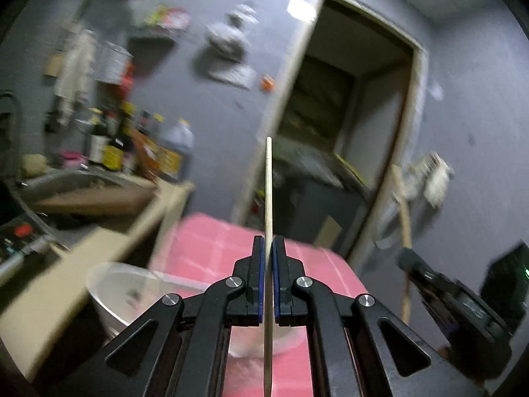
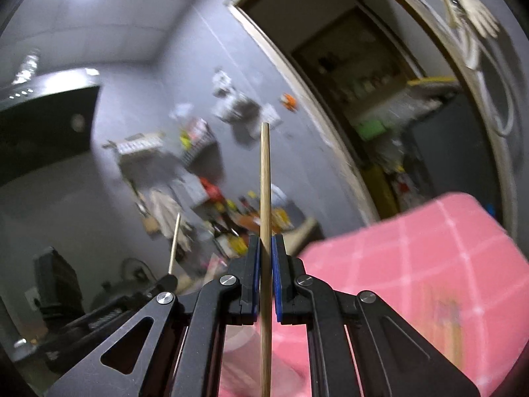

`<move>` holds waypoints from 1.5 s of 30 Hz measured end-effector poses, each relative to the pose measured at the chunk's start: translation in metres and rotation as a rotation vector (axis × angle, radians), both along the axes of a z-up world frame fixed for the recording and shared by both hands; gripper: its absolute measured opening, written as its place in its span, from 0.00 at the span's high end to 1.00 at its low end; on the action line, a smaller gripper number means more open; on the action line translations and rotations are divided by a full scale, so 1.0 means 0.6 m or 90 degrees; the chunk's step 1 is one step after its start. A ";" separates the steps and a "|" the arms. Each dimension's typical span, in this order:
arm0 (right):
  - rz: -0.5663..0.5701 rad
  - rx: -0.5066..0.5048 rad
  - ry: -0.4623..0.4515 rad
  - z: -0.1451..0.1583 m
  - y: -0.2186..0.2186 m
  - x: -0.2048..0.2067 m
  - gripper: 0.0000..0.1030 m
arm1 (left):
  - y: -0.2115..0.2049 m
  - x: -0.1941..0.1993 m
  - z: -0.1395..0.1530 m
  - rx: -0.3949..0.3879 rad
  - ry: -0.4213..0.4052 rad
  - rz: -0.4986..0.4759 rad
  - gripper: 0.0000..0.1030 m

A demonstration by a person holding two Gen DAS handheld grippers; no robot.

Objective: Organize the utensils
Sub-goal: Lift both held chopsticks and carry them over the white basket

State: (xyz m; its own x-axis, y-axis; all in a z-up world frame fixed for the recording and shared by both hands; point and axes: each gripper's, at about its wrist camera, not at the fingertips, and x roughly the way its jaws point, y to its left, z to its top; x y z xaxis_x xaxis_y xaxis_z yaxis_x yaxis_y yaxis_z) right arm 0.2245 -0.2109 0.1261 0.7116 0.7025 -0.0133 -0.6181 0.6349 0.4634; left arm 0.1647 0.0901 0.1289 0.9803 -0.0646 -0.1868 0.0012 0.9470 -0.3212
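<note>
Chopsticks: we clamp one in left gripper (image 1: 268, 241), one in right gripper (image 2: 264, 241), tips at twelve; thin sticks may pivot, slip

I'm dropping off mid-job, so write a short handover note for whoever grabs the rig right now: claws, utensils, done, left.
Left claw: shut on a pale chopstick, held upright between the pads.
Right claw: shut on a darker chopstick, also upright.
Both are lifted clear over the pink cloth; a white bowl sits low at the left in the left wrist view.
Done: one chopstick picked up per claw.
Left: set both down in their place; no holder shows in either view, and the frames are blurred.
</note>
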 end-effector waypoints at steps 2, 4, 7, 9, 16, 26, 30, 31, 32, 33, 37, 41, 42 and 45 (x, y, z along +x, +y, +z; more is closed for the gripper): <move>0.006 0.018 -0.024 0.011 0.029 0.004 0.95 | 0.047 0.008 0.006 -0.021 -0.021 0.047 0.97; 0.007 0.028 -0.043 0.019 0.064 0.013 0.95 | 0.088 0.017 0.004 -0.049 -0.033 0.069 0.98; 0.002 0.036 -0.073 0.022 0.104 0.022 0.95 | 0.137 0.028 -0.002 -0.073 -0.055 0.106 0.97; -0.017 0.031 -0.097 0.022 0.124 0.025 0.95 | 0.159 0.029 -0.006 -0.080 -0.069 0.121 0.97; -0.064 0.014 -0.131 -0.001 0.152 0.028 0.95 | 0.184 0.060 -0.033 -0.078 -0.072 0.142 0.97; -0.044 0.000 -0.122 -0.021 0.147 0.028 0.95 | 0.151 0.072 -0.080 -0.046 -0.029 0.135 0.97; -0.035 -0.010 -0.111 -0.027 0.148 0.025 0.95 | 0.137 0.067 -0.092 -0.018 -0.019 0.135 0.97; -0.034 -0.012 -0.109 -0.028 0.149 0.024 0.95 | 0.134 0.065 -0.095 -0.012 -0.018 0.135 0.97; -0.032 -0.014 -0.107 -0.030 0.148 0.022 0.95 | 0.131 0.063 -0.098 -0.005 -0.016 0.135 0.97; -0.030 -0.015 -0.105 -0.031 0.147 0.022 0.95 | 0.127 0.061 -0.102 0.001 -0.011 0.135 0.97; -0.026 -0.035 -0.092 -0.039 0.149 0.017 0.95 | 0.113 0.050 -0.111 0.030 -0.002 0.135 0.97; -0.022 -0.063 -0.083 -0.043 0.153 0.007 0.95 | 0.104 0.045 -0.116 0.052 0.014 0.127 0.97; -0.019 -0.068 -0.082 -0.046 0.153 0.004 0.95 | 0.100 0.043 -0.118 0.064 0.018 0.127 0.97; -0.015 -0.089 -0.078 -0.051 0.154 -0.006 0.95 | 0.091 0.040 -0.120 0.092 0.034 0.116 0.97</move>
